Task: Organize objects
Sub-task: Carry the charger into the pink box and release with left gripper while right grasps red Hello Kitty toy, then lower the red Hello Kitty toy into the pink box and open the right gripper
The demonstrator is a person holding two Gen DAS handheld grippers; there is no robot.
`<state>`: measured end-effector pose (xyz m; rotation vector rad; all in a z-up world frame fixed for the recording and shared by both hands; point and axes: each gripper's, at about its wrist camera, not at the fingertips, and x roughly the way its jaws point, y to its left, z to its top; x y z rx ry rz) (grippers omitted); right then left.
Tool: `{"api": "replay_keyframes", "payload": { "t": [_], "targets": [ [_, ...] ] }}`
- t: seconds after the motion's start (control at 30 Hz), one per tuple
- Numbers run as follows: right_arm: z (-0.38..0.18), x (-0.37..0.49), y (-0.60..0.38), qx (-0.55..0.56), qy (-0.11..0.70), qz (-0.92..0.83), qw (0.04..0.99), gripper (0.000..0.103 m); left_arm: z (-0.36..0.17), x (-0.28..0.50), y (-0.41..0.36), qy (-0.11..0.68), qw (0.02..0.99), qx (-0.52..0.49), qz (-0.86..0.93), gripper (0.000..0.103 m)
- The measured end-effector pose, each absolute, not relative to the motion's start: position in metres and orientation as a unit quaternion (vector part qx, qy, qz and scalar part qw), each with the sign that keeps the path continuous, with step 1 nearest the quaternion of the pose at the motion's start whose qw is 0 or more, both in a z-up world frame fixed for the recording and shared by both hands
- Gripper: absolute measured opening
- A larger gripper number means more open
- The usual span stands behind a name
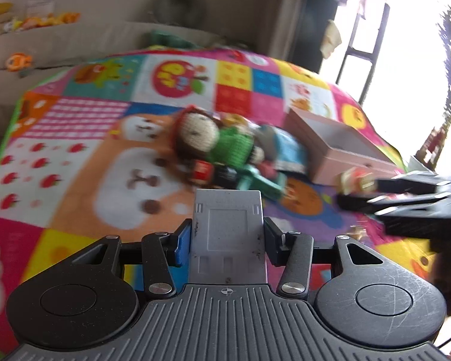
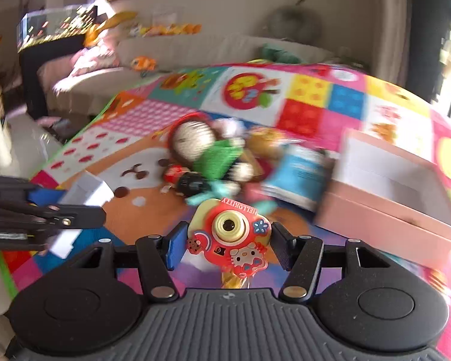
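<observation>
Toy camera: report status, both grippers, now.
Right gripper shut on toy camera. Left gripper shut on grey case. Pink box open ahead; toy pile alongside.

Left wrist view: mounted behind the left gripper, looking forward and downward along its fingers, close above the patchwork play mat. A grey flat case fills the space between the jaws. Ahead of the jaws lies a toy pile; ahead and right, a pink box.

Right wrist view: same mounting on the right gripper, same downward tilt, similarly close. A toy camera sits between the jaws.

Shared ground: mat, pile and box appear in both. Each view catches the other gripper at its frame edge, at the jaws' outer side.
</observation>
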<state>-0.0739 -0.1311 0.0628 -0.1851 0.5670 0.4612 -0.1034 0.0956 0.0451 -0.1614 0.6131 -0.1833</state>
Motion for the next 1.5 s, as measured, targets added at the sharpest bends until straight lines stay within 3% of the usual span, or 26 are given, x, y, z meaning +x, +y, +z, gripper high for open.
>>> {"api": "replay_keyframes", "payload": {
  "t": [0.27,0.53,0.77,1.03,1.23,1.27,1.3,1.37,1.5],
  "targets": [
    [0.096,-0.101,-0.251,-0.023,0.222,0.125,0.967,0.058,0.079,-0.064,0.017,0.316,0.928,-0.069,-0.185,0.053],
    [0.100,-0.098,-0.311,0.046,0.178,0.063,0.981,0.058,0.145,0.061,-0.087,0.285,0.931,-0.065,-0.217,0.053],
    [0.104,-0.094,-0.326,0.028,0.166,0.050,0.984,0.058,0.111,0.145,-0.122,0.340,0.918,-0.099,-0.175,0.051],
    [0.137,-0.066,-0.317,0.045,0.149,0.085,0.984,0.058,0.086,0.085,-0.052,0.297,0.924,-0.157,-0.184,0.051],
    [0.169,0.021,-0.296,0.080,0.191,0.106,0.973,0.059,0.066,-0.011,-0.017,0.286,0.933,-0.079,-0.202,0.051],
    [0.168,0.038,-0.292,0.081,0.205,0.104,0.970,0.061,0.061,-0.021,-0.012,0.294,0.932,-0.067,-0.202,0.051],
    [0.165,0.051,-0.288,0.082,0.215,0.096,0.968,0.072,0.055,-0.029,-0.007,0.303,0.930,-0.059,-0.197,0.051],
    [0.156,0.064,-0.279,0.078,0.220,0.069,0.970,0.083,0.046,-0.039,0.008,0.308,0.932,-0.058,-0.183,0.051],
    [0.123,0.041,-0.255,0.059,0.246,0.082,0.964,0.086,0.045,-0.036,0.041,0.304,0.936,-0.100,-0.147,0.051]
  ]
}}
